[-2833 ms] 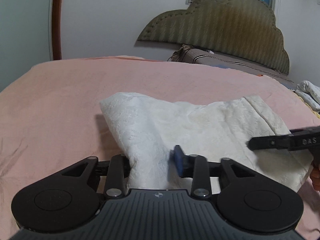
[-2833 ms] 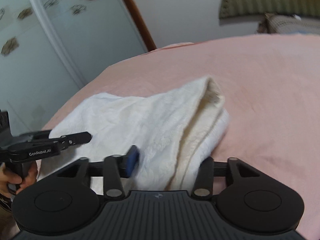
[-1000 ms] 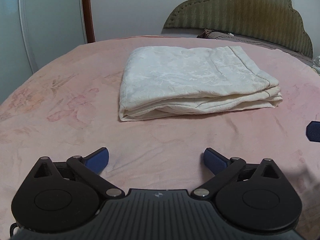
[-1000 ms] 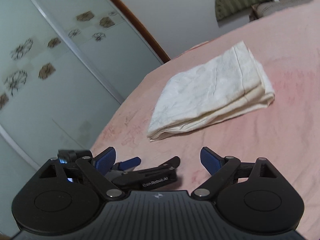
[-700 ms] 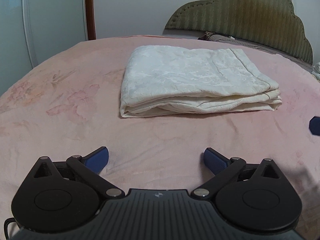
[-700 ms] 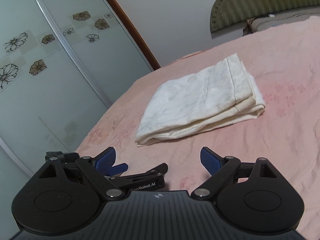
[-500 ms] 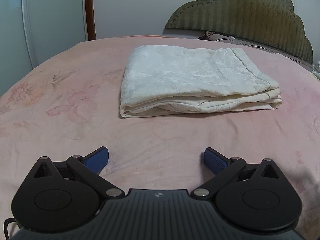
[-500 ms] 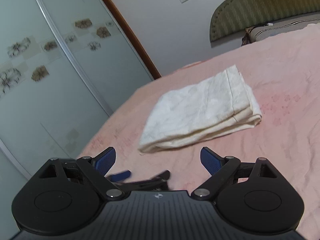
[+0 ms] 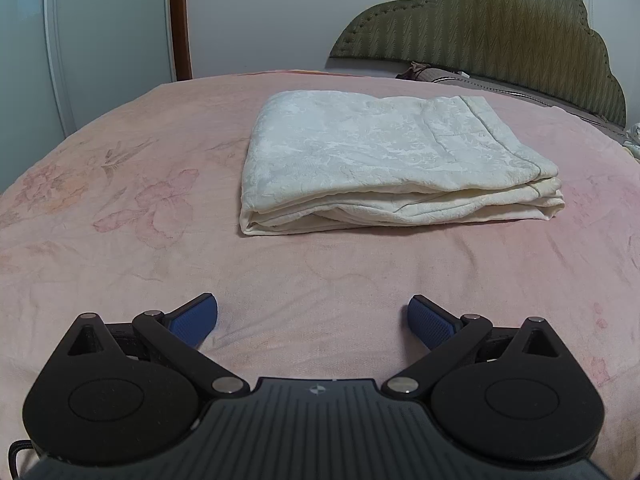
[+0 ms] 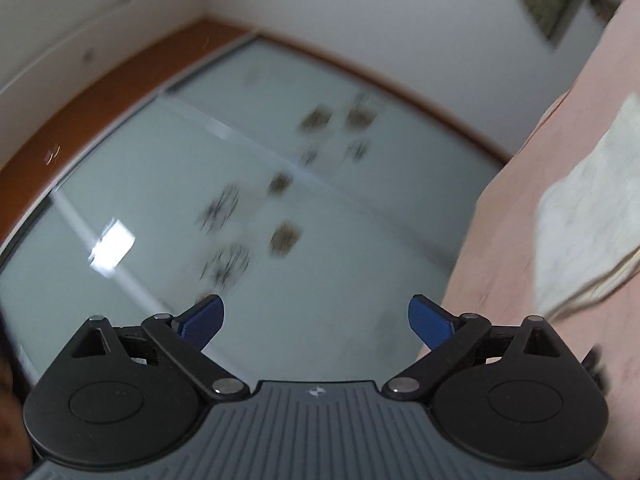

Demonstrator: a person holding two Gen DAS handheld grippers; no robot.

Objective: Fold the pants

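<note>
- The cream-white, embossed fabric pants (image 9: 384,164) lie folded into a thick rectangular stack in the middle of the bed covered by a pink floral blanket (image 9: 120,208).
- The left gripper (image 9: 313,320), black with blue pads, hovers over bare blanket near the stack's front edge, its jaws spread wide and empty.
- The right gripper (image 10: 316,318) points away from the bed toward the frosted sliding wardrobe doors with dark flower prints (image 10: 240,208); its jaws are opening, with nothing between them.
- In the blurred right wrist view the pants sit at the far right edge.
- An olive padded scalloped headboard (image 9: 500,28) stands behind the bed.
</note>
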